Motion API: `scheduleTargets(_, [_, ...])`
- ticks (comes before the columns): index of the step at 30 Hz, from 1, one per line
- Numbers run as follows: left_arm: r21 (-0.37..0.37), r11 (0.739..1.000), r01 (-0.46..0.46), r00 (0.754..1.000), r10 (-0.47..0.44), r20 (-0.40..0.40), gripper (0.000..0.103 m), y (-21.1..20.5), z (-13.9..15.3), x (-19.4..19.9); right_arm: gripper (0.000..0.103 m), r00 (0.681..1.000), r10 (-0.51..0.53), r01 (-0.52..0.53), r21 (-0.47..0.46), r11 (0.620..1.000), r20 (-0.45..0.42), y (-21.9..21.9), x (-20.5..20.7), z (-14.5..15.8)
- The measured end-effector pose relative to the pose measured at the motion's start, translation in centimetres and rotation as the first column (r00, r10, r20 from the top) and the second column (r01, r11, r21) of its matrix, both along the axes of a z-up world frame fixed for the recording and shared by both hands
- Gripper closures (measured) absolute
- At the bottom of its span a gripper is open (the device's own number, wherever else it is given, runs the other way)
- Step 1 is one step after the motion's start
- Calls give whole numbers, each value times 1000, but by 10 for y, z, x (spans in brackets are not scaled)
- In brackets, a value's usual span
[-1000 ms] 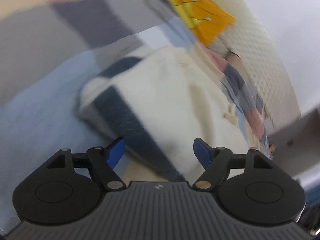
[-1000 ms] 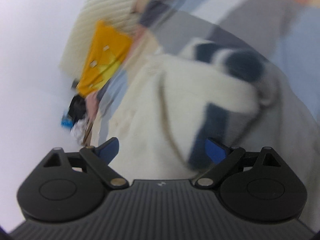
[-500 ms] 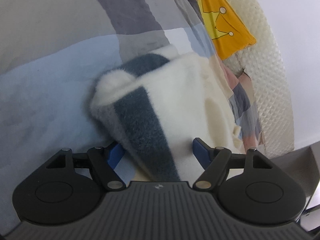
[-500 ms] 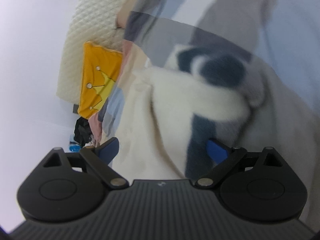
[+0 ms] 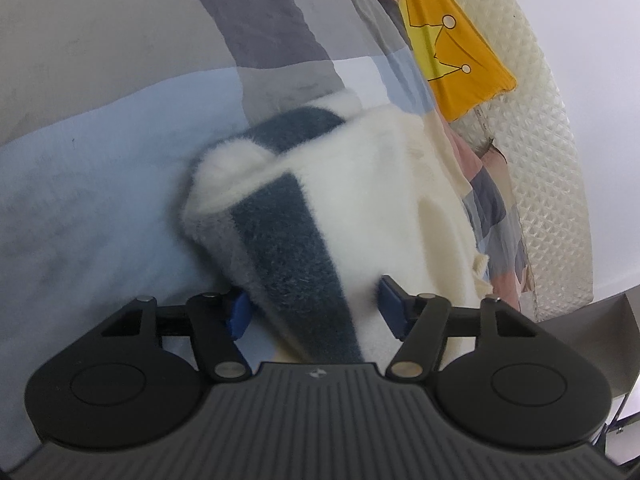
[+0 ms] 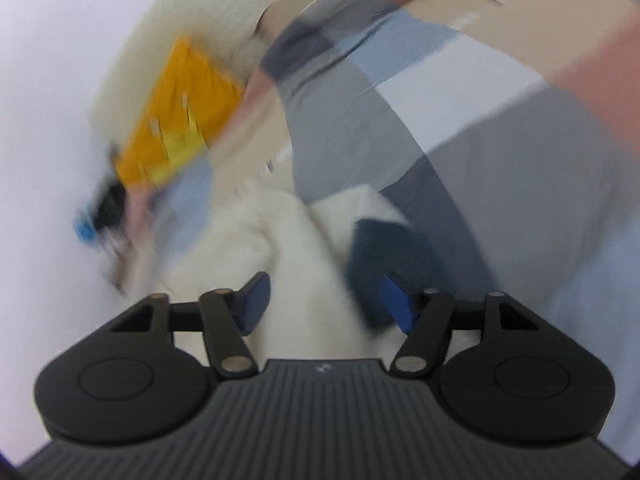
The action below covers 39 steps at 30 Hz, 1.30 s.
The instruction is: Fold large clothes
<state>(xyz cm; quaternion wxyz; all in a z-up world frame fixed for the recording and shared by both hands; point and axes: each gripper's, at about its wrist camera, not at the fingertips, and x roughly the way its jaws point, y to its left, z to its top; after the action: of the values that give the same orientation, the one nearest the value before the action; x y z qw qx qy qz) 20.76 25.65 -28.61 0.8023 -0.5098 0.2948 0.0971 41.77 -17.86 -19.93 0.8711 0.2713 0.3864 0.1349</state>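
Sweater (image 5: 360, 208): fuzzy cream and dark blue, bunched on patchwork bedspread (image 5: 100, 160).
Left gripper (image 5: 314, 310): jaws closing, sweater between; contact unclear.
Right gripper (image 6: 324, 300): jaws closing, sweater between; blurred.

The folded cream fleece garment with dark blue-grey stripes (image 5: 340, 200) fills the gap between the blue pads of the left gripper (image 5: 316, 312), whose jaws have just been closing, so nothing else could pass there. To its left the pale blue and grey patchwork bedcover (image 5: 100, 180) lies flat and bare, open room for a hand, while to the right the way is shut in by the orange cushion with a yellow crown print (image 5: 452, 48) and the cream quilted headboard (image 5: 552, 160). In the blurred right wrist view the same fleece lies between the pads of the right gripper (image 6: 324, 300), its jaws also just closing, with bare grey bedcover beyond on the right.
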Motion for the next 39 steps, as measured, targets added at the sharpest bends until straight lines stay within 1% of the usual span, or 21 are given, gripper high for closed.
scheduleTargets(1, [-4,1000,-3,1000,3,0,37,2,-2,2,53,999,39,-39,21,999,-6,1,2,-5])
scheduleTargets(2, [-7,1000,-8,1000,8,-1,38,3,-2,2,59,997,75,-75,59,995,-10,1,1,-11])
scheduleTargets(3, [-7,1000,-15,1000,15,-3,41,2,-2,1,60,994,105,-104,84,991,-14,3,1,-16])
scheduleTargets(4, [-5,1000,-23,1000,23,-6,42,1,-2,1,60,991,134,-134,70,989,-1,7,0,-17])
scheduleTargets(6, [9,1000,-28,1000,28,-11,45,0,0,1,60,985,169,-169,-3,986,17,18,1,-17])
scheduleTargets(8, [22,999,-28,1000,29,-12,49,-1,1,1,60,986,165,-165,-9,986,4,24,4,-20])
scheduleTargets(10, [24,999,-31,999,32,-13,53,-1,1,0,86,990,142,-141,-44,989,7,30,4,-19])
scheduleTargets(11, [25,999,-31,999,31,-11,56,0,1,0,92,991,135,-134,-64,989,12,31,3,-17])
scheduleTargets(12, [25,999,-31,999,31,-10,58,0,2,0,93,990,135,-132,-69,989,35,31,1,-12])
scheduleTargets(14, [14,999,-33,999,33,-4,60,1,3,-2,94,992,86,-79,-77,994,93,26,-7,2])
scheduleTargets(16, [0,999,-36,999,36,-3,61,3,3,-2,95,991,27,-24,-27,999,131,11,-16,12])
scheduleTargets(18, [-10,999,-36,999,36,1,61,3,3,-2,95,985,-7,20,-76,997,174,4,-25,20])
scheduleTargets(19, [-9,999,-34,999,34,1,61,3,3,-2,95,985,-23,40,-96,995,173,1,-27,20])
scheduleTargets(22, [4,1000,-25,1000,25,1,61,2,5,-1,95,994,-63,75,-137,988,91,-10,-27,4])
scheduleTargets(25, [5,1000,-20,1000,20,-6,61,3,4,0,95,996,-80,83,-123,989,25,-16,-22,-10])
scheduleTargets(29, [1,1000,29,999,-29,-23,56,8,7,3,94,998,-54,59,-176,983,34,-5,-19,-10])
scheduleTargets(31, [2,999,54,998,-54,-27,56,11,13,-1,94,998,-49,56,-190,980,43,-3,-20,-7])
scheduleTargets(34, [50,994,102,995,-101,-29,56,13,33,-11,91,997,-55,62,-174,983,48,-4,-21,-1])
scheduleTargets(37, [140,980,139,990,-141,0,55,13,59,-17,87,995,-54,69,-187,980,86,-3,-27,8])
scheduleTargets(38, [179,971,155,987,-161,15,54,12,68,-16,80,993,-58,78,-203,976,103,-1,-29,12])
scheduleTargets(39, [219,960,176,983,-183,15,54,10,76,-14,68,991,-60,86,-219,972,121,0,-30,16])
